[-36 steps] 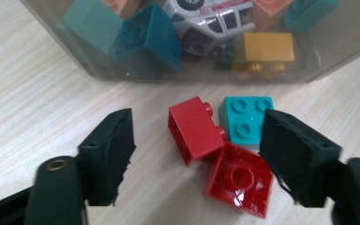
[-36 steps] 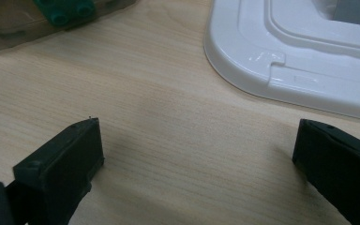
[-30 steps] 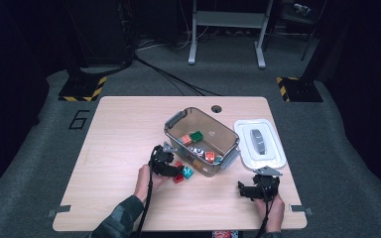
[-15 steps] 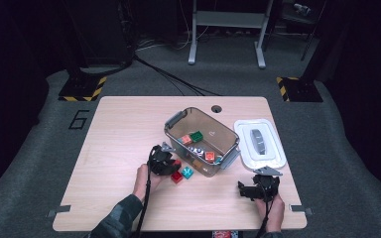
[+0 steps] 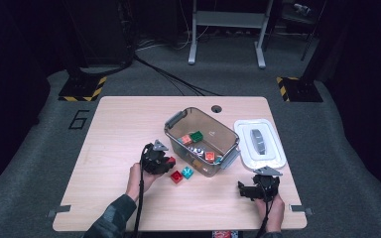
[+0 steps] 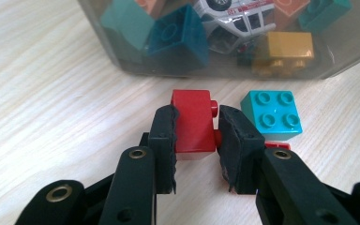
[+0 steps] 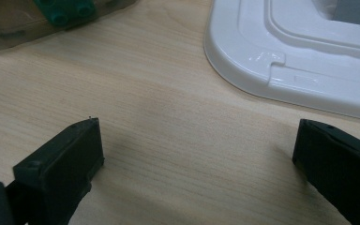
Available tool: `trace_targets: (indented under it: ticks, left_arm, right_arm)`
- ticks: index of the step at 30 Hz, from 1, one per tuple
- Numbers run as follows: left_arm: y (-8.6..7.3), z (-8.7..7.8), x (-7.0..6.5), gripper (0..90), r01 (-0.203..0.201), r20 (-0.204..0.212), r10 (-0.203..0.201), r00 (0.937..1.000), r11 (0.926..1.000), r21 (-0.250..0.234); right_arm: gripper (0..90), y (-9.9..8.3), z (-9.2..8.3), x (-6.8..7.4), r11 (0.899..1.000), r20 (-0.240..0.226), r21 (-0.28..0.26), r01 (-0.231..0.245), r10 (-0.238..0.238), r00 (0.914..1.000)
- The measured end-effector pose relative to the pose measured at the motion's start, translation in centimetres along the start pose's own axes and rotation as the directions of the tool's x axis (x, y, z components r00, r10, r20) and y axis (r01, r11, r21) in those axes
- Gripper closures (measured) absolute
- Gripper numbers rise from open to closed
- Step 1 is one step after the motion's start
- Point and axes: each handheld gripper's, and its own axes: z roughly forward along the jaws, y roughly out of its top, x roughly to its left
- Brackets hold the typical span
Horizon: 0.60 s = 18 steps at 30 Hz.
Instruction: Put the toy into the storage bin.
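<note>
The left tongs [image 6: 194,136] have just been closing and now clamp a red brick [image 6: 193,119] between both pads, low over the desk [image 5: 124,129] just in front of the clear bin [image 5: 176,120]. A teal brick [image 6: 273,114] lies just beside it on the wood, and another red brick [image 5: 176,176] sits next to that. Inside the bin are more bricks and a toy car [image 6: 236,18]. The right tongs [image 7: 201,159] stand wide open, gripping nothing, near the white lid [image 7: 309,65].
</note>
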Motion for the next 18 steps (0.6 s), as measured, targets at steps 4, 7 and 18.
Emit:
trace_targets:
  ticks: [4, 7, 18]
  left_arm:
    - [0.1, -1.2, 0.3, 67.7, -0.017, -0.008, 0.017, 0.9998, 0.9998, -0.012]
    - [0.2, -1.8, 0.4, 67.7, -0.019, -0.016, 0.018, 0.9997, 0.9997, -0.015]
    - [2.1, -5.5, 0.8, 67.8, -0.05, -0.036, 0.048, 0.9982, 0.997, -0.059]
  right_arm:
    - [1.4, 0.0, 0.0, 0.0, 1.0, 0.0, 0.0, 0.0, 0.0, 1.0]
    - [1.4, 0.0, 0.0, 0.0, 1.0, 0.0, 0.0, 0.0, 0.0, 1.0]
    - [1.4, 0.0, 0.0, 0.0, 1.0, 0.0, 0.0, 0.0, 0.0, 1.0]
